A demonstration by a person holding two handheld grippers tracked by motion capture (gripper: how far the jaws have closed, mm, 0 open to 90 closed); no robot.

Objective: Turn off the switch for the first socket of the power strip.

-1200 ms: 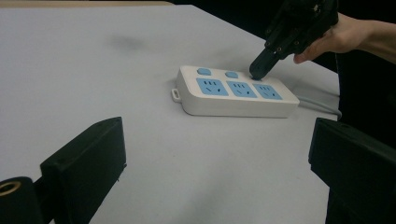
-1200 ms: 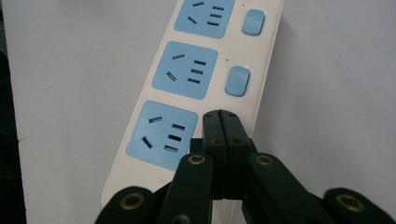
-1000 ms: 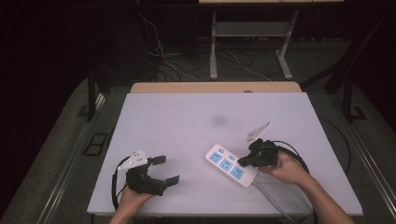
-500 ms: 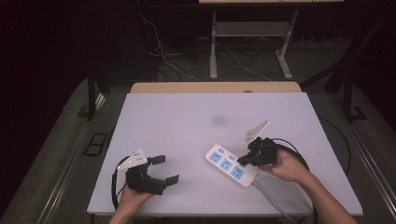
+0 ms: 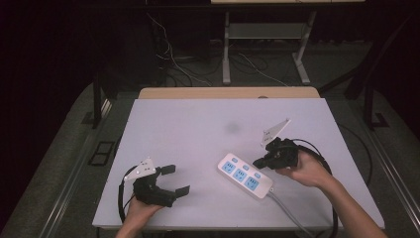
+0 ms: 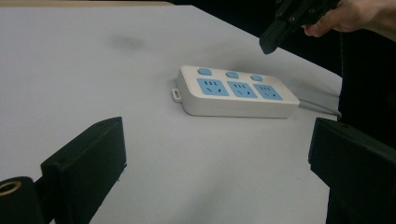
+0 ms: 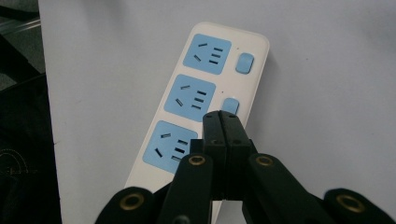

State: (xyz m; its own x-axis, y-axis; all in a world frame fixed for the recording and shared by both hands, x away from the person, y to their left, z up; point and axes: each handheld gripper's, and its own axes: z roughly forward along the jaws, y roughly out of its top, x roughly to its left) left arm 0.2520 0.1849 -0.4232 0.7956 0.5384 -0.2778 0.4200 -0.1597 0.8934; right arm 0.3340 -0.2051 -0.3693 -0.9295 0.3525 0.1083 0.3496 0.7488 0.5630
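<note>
Surface: a white surface [image 5: 198, 134] with a faint grey smudge [image 5: 232, 127] near its middle; most of it is bare.
Power strip: a white power strip [image 5: 245, 175] with three blue sockets and three blue buttons lies flat at the near right part of the surface, turned diagonally; its grey cord [image 5: 285, 208] leaves from the near right end toward the near edge.
Right tongs: the right tongs [image 5: 258, 162] are held just above the right side of the power strip, the jaws pressed together with nothing between them; in the right gripper view the closed tips [image 7: 220, 122] stand over the middle button, and I cannot tell if they touch it.
Left tongs: the left tongs [image 5: 175, 179] rest at the near left, well apart from the power strip, jaws wide apart and empty.
Between them: bare surface, nothing stands in the way.
Around: dark floor, loose cables [image 5: 173, 64] and the legs of a metal frame [image 5: 227, 54] beyond the far edge.
</note>
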